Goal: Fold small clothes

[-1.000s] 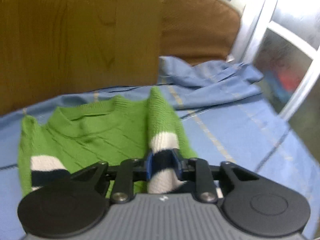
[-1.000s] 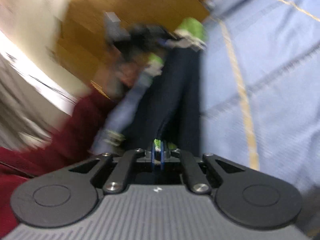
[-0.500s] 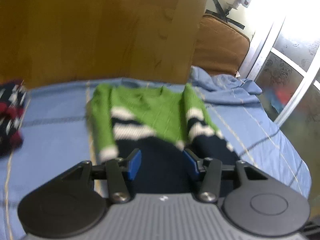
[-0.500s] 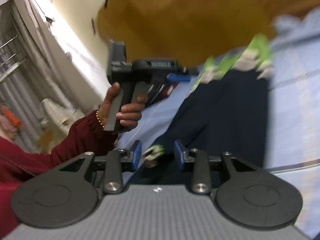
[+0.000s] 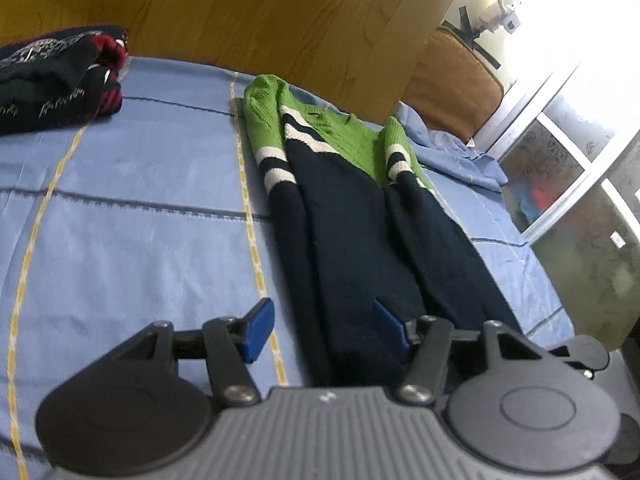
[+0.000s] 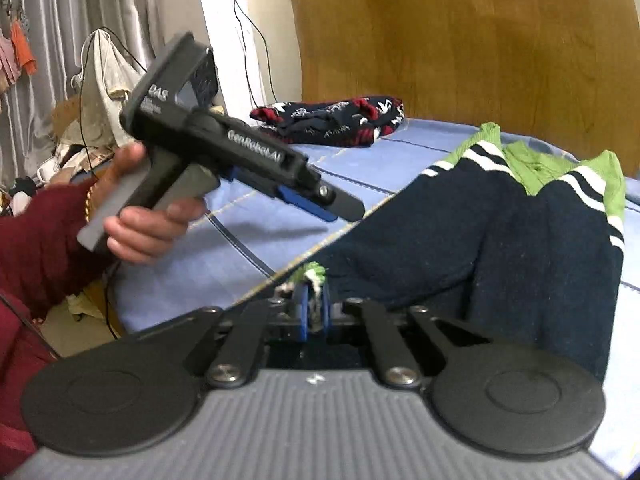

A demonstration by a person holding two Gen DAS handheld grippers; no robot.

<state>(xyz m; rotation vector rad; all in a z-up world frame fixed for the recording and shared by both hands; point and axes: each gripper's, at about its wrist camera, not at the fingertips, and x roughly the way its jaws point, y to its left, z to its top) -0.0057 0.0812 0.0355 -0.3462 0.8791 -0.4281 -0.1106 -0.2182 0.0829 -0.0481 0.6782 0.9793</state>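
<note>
A green, white and navy striped sweater (image 5: 360,216) lies lengthwise on the blue bedsheet (image 5: 140,208), both sleeves folded in over its body. It also shows in the right wrist view (image 6: 520,240). My left gripper (image 5: 320,326) is open and empty above the sweater's near navy hem. My right gripper (image 6: 314,308) is shut on the sweater's green-and-white cuff edge at the near left corner. The left gripper (image 6: 320,204) also shows in the right wrist view, held in a hand above the sheet.
A folded navy and red patterned garment (image 5: 60,80) lies at the far left of the bed, also seen in the right wrist view (image 6: 332,120). A wooden headboard (image 5: 260,12) stands behind. A brown cushion (image 5: 452,84) and glass door (image 5: 568,184) are to the right.
My left gripper let go of the sleeve and drew back toward the hem. My right gripper opened briefly, then closed on the cuff edge. The sweater now lies flat with sleeves folded in.
</note>
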